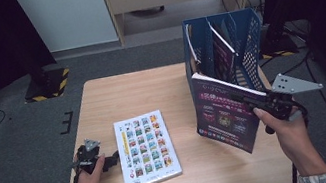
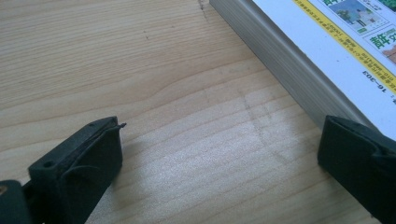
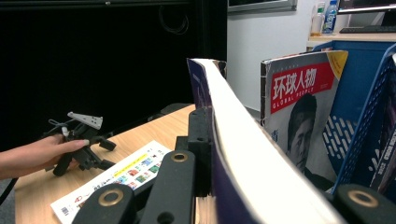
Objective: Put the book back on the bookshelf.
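Note:
A thick purple-covered book [image 1: 226, 113] stands upright on the table to the right of centre, and my right gripper [image 1: 254, 102] is shut on its top right corner. In the right gripper view the jaws [image 3: 224, 140] clamp its white page edge [image 3: 247, 158]. A white book with a grid of small pictures [image 1: 147, 149] lies flat at the front left. My left gripper [image 1: 113, 157] rests on the wood just left of it, open. In the left gripper view the jaws [image 2: 219, 154] hold nothing, and the right one lies against the white book's edge [image 2: 299, 70].
A blue mesh file holder [image 1: 248, 41] stands at the table's back right, just behind the purple book, with magazines in it. One has a red title [image 3: 299, 107]. Bare wood [image 1: 121, 98] stretches across the table's back left. The table's front edge lies near both hands.

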`<state>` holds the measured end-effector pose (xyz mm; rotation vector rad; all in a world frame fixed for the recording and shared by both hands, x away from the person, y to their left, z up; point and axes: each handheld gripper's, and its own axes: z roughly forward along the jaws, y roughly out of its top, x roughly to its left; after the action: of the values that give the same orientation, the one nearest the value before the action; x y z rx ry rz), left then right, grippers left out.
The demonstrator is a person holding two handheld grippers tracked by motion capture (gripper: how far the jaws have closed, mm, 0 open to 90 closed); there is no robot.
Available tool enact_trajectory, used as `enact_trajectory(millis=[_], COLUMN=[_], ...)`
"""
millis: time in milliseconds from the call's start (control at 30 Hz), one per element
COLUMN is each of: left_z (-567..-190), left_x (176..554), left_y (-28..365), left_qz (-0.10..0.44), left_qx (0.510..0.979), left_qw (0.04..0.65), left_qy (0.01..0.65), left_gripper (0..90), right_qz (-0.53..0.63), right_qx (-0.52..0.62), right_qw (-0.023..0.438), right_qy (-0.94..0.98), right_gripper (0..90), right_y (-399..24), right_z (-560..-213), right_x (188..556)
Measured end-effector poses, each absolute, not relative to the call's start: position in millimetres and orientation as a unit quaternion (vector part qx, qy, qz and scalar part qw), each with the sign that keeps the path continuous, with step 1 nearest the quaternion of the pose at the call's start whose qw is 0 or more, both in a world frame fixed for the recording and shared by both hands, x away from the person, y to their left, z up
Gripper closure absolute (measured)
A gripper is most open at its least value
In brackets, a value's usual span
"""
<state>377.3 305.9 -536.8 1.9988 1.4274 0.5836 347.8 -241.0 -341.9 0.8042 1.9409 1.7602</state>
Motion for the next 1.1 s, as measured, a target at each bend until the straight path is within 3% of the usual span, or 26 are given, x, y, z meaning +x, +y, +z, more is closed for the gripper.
enact_trajectory(millis=[500,1100], left_z=[-536.8,-536.9], left_x=[377.3,377.4], left_y=[305.0,304.6], left_qz=[0.220,0.221], left_qx=[0.754,0.754], left_qw=[0.304,0.304], left_qy=[0.539,0.538], left_gripper=[0.0,0.0], right_qz=[0.621,0.622], right_qx=[0.296,0.304], right_qw=[0.204,0.209], right_qy=[0.697,0.691], right_gripper=[82.5,82.5], right_y=[-245.8,-259.9], right_z=[-339.8,-297.3], right_x=[348.0,342.2])
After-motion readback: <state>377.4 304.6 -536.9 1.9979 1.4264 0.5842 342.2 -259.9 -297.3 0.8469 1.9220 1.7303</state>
